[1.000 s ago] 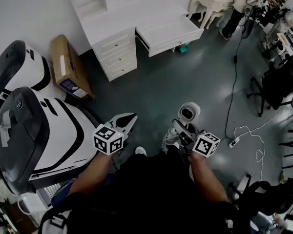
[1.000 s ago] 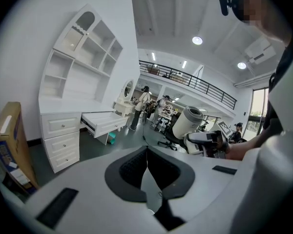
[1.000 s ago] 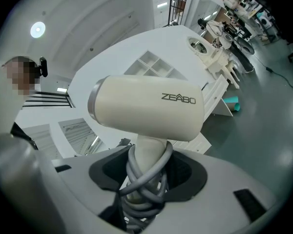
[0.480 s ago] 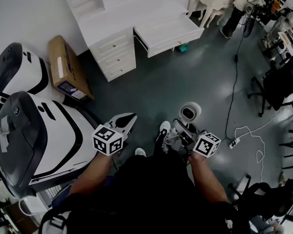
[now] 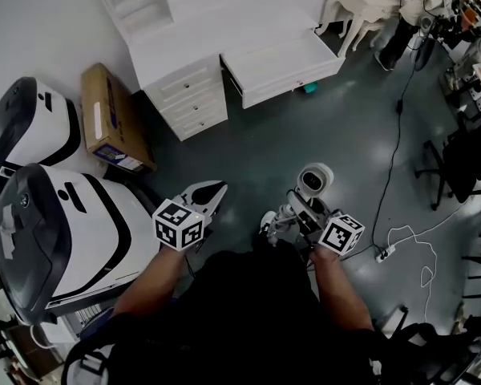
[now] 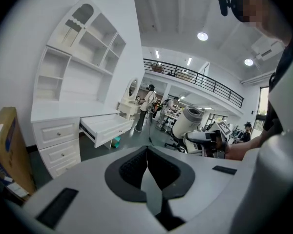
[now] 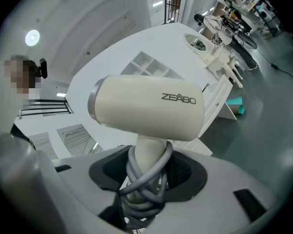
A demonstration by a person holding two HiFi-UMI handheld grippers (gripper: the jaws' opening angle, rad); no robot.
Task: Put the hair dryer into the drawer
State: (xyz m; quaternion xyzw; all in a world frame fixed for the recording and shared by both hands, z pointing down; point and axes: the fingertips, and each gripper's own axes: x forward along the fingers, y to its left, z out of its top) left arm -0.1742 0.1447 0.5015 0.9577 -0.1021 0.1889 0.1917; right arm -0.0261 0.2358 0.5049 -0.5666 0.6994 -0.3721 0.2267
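Observation:
My right gripper [image 5: 299,212] is shut on the handle of a cream hair dryer [image 5: 313,180], which has its grey cord wound round the handle. In the right gripper view the hair dryer [image 7: 146,108] stands upright between the black pads of the right gripper [image 7: 145,165]. My left gripper [image 5: 215,191] is shut with nothing in it, and its pads meet at the tip of the left gripper [image 6: 147,150]. The open white drawer [image 5: 284,61] juts from the white dresser [image 5: 184,83] ahead across the floor. In the left gripper view the drawer [image 6: 105,128] stands ahead at the left and the hair dryer [image 6: 189,122] at the right.
A cardboard box [image 5: 108,119] leans by the dresser's left side. Two large white and black machines [image 5: 56,231] fill the left. A black cable [image 5: 389,143] and a white power strip [image 5: 381,255] lie on the grey floor at right, near dark chairs [image 5: 465,159]. A white chair [image 5: 361,6] stands beyond the drawer.
The person has stepped forward, one foot coming ahead, and both grippers have travelled toward the dresser. The hair dryer stays held the same way.

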